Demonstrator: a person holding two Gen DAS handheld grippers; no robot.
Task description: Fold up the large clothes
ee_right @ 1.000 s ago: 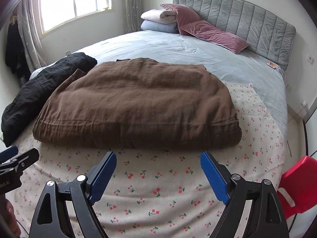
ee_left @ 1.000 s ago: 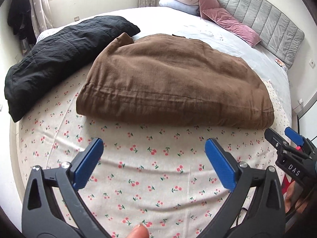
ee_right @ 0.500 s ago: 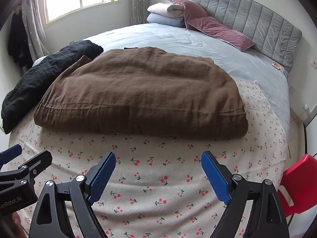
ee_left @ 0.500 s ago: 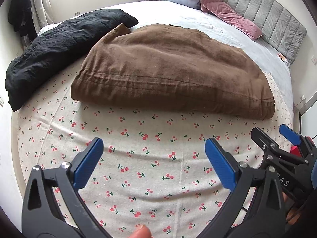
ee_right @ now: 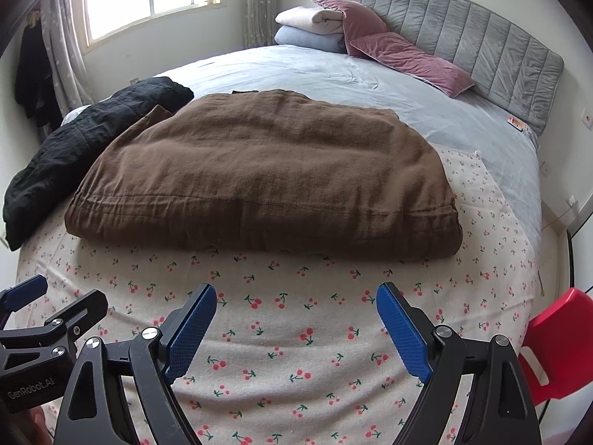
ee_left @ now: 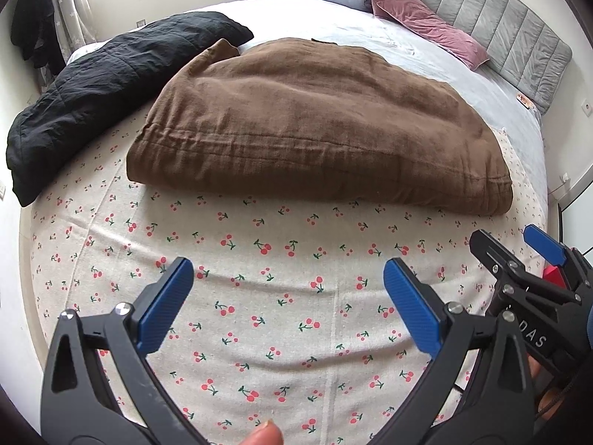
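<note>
A large brown garment (ee_left: 318,126) lies folded into a thick pad on the cherry-print sheet (ee_left: 259,296); it also shows in the right wrist view (ee_right: 267,174). My left gripper (ee_left: 289,296) is open and empty, hovering over the sheet in front of the garment's near edge. My right gripper (ee_right: 296,319) is open and empty, also short of that edge. The right gripper shows at the right of the left wrist view (ee_left: 519,256), and the left gripper shows at the left of the right wrist view (ee_right: 52,304).
A black garment (ee_left: 107,85) lies to the left of the brown one, touching its far left corner. Pink pillows (ee_right: 404,59) and folded bedding (ee_right: 311,26) sit by the grey headboard (ee_right: 481,52). A red chair (ee_right: 559,341) stands past the bed's right edge.
Both grippers have tilted and drawn back slightly; the brown garment sits a little farther and lower in both views. Jaws stay open. The garment has not moved.
</note>
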